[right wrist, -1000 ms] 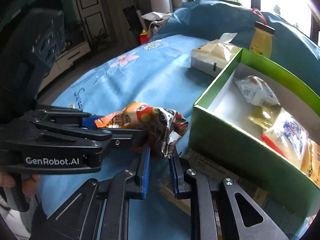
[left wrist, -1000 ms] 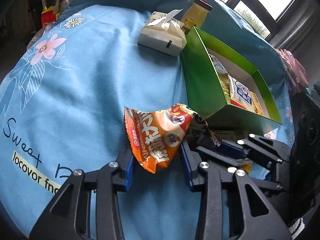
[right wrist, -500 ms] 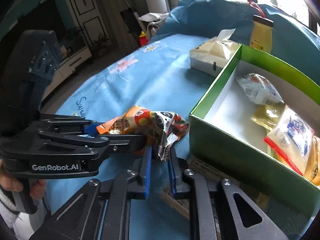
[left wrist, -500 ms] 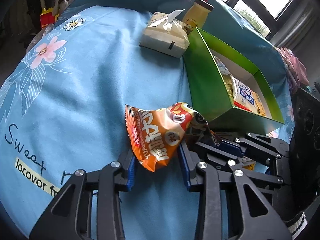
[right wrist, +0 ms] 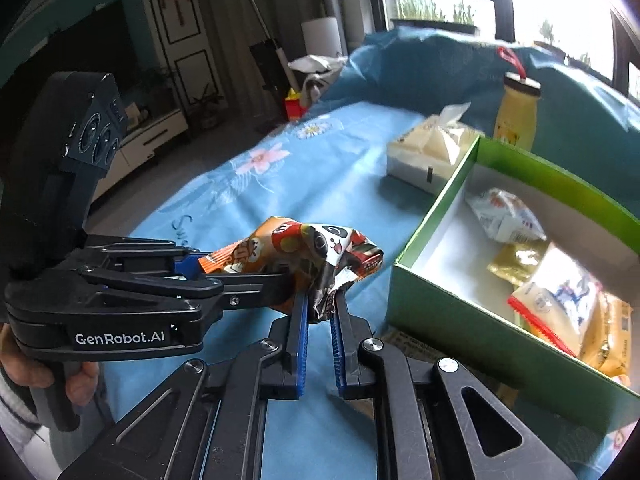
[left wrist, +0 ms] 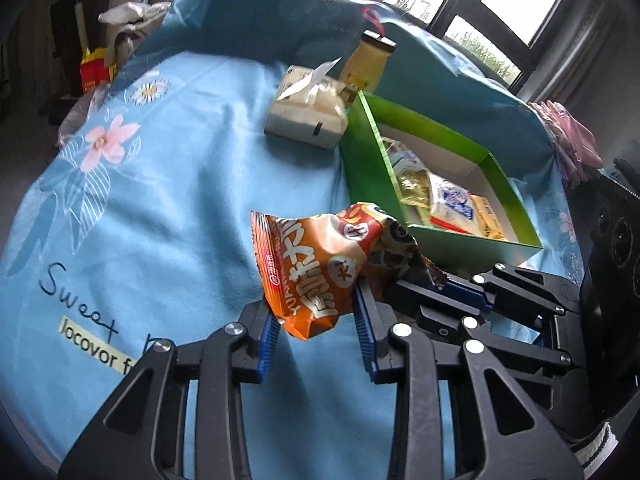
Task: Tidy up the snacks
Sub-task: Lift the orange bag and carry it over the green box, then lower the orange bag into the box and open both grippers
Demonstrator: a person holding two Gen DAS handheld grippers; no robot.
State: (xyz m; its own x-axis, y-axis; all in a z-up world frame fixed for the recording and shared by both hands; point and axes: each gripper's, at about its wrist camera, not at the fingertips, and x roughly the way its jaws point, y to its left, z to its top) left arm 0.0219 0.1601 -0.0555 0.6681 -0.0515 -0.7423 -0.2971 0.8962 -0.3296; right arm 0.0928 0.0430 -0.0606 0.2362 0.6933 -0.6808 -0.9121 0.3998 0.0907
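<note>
Both my sets of fingers now pinch the orange snack bag [left wrist: 320, 268], the left gripper [left wrist: 316, 332] narrowed on its body, the right gripper [right wrist: 320, 312] shut on its crumpled end, lifted off the blue table [left wrist: 180, 184] beside the green box [left wrist: 368, 168], ready for boxing.

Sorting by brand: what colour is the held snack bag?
Orange snack bag with a panda-printed end; left wrist view shows it best.
</note>
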